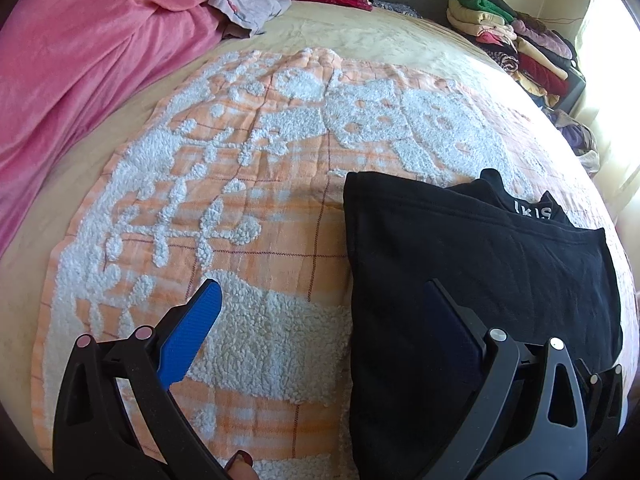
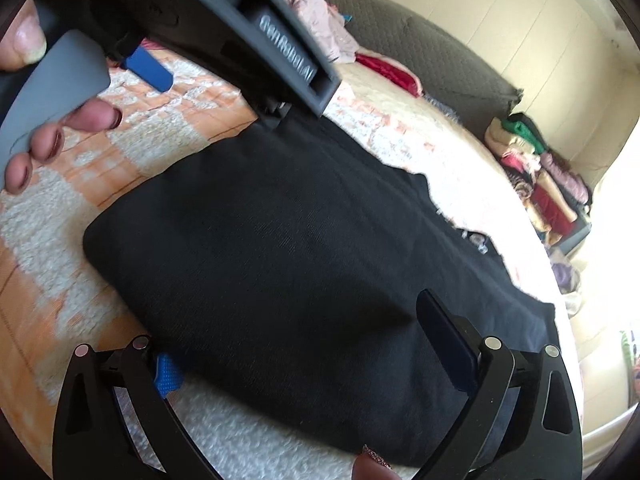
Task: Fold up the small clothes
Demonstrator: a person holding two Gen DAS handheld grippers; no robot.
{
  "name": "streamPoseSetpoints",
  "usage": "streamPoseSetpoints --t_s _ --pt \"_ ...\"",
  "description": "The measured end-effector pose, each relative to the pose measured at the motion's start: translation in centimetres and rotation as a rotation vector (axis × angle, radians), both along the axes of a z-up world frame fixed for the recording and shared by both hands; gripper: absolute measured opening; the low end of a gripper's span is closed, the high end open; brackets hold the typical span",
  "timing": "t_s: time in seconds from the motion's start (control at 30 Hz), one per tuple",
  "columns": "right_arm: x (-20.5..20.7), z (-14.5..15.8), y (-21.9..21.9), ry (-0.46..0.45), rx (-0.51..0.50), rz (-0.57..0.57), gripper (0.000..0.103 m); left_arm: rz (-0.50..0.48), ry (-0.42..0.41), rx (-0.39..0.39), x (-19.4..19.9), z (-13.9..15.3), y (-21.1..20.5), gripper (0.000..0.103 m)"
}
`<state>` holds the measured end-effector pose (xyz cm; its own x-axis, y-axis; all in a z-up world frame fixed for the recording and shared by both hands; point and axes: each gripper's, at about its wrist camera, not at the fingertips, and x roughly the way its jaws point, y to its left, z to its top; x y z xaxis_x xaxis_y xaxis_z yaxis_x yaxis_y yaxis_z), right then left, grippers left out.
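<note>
A bed (image 1: 384, 40) fills the room, covered by a cream sheet with an orange checked blanket (image 1: 248, 208) spread over it, its raised white looped pile forming fluffy figures. A pink velvety cover (image 1: 80, 60) is bunched at the far left, a dark quilted headboard (image 2: 440, 44) runs along the far side, and folded garments are stacked in a pile (image 1: 520, 44) at the far right. The black garment (image 1: 460, 264), soft knit and folded into a rough rectangle, lies on the blanket's right part. The left gripper (image 1: 320, 300) spreads wide over its left edge; the right gripper (image 2: 296, 340) spreads wide across its near edge
</note>
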<state>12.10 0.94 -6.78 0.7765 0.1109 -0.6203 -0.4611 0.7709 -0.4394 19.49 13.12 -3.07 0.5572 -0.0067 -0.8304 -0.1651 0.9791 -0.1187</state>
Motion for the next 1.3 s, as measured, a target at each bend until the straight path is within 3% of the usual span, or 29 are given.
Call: streamPoseSetpoints --t_s 0.07,0.13,0.17,0.27,0.37,0.6,0.8,0.83,0.9,1.0,1.1,1.3 --pt "-0.3 0.3 -0.1 -0.029 -0.002 0.024 0.073 0.008 0.004 -0.022 0.1 -0.2 0.2 0.093" --pt "-1.1 0.5 -0.2 -0.052 -0.008 0.051 0.061 0.020 -0.007 -0.032 0.1 -0.1 0.3 0.093" --pt "-1.4 0.5 -0.2 -0.058 -0.007 0.073 0.047 0.021 -0.009 -0.038 0.2 -0.1 0.4 0.093" --pt "-1.8 0.9 -0.7 -0.071 0.015 0.076 0.029 0.008 -0.001 -0.062 0.5 -0.2 0.1 0.093" --pt "-1.7 1.8 -1.7 -0.067 0.084 0.057 0.022 -0.005 0.006 -0.084 0.9 -0.2 -0.3 0.093" --pt "-1.7 4.0 -4.1 -0.057 0.222 0.033 0.016 -0.043 0.039 -0.224 2.2 -0.5 -1.8 0.093" --pt "-2.0 5.1 -6.0 -0.025 0.320 0.017 0.014 -0.101 0.028 -0.282 2.8 0.1 -4.0 0.092" --pt "-2.0 5.4 -6.3 -0.028 0.328 0.011 0.014 -0.119 0.026 -0.271 2.9 0.4 -4.8 0.087" --pt "-2.4 5.7 -6.7 -0.036 0.335 0.006 0.013 -0.156 0.020 -0.272 3.0 0.9 -6.1 0.059" --pt "-2.6 6.1 -7.5 -0.046 0.349 -0.011 0.013 -0.181 0.006 -0.255 3.0 1.9 -7.7 0.042" --pt "-2.8 6.6 -8.6 -0.059 0.376 -0.030 0.012 -0.206 -0.021 -0.247 2.9 3.2 -9.2 0.032" --pt "-3.5 7.5 -11.3 -0.080 0.454 -0.085 0.012 -0.257 -0.064 -0.201 2.6 5.5 -12.2 0.031"
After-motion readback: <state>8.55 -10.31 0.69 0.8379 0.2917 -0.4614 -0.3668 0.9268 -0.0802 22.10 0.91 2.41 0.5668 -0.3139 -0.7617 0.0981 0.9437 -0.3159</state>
